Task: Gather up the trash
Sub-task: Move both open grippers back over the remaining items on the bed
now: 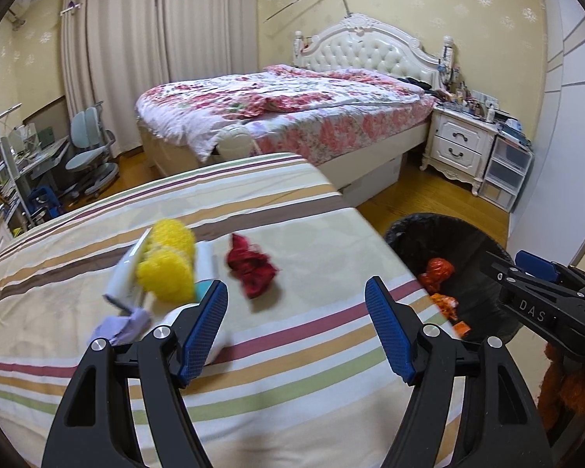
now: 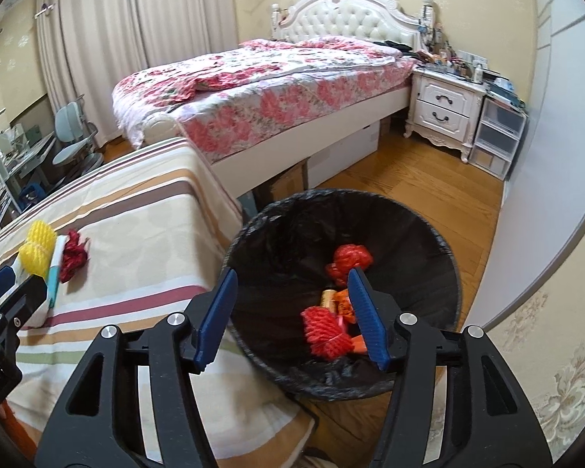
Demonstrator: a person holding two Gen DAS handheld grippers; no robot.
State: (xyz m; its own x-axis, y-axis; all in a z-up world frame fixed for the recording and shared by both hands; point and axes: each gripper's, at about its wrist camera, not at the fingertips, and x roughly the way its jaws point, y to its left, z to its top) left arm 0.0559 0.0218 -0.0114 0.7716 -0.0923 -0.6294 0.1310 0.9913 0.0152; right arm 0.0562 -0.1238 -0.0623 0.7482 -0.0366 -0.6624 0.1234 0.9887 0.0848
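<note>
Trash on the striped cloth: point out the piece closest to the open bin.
The dark red crumpled net. It lies alone on the bin side, while the yellow foam net and white pieces sit farther left.

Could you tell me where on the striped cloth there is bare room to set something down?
The striped cloth is bare between the dark red wad and the edge by the bin, and across the near stripes. It is crowded at the left, where yellow foam nets, a white packet and purple scrap bunch together.
</note>
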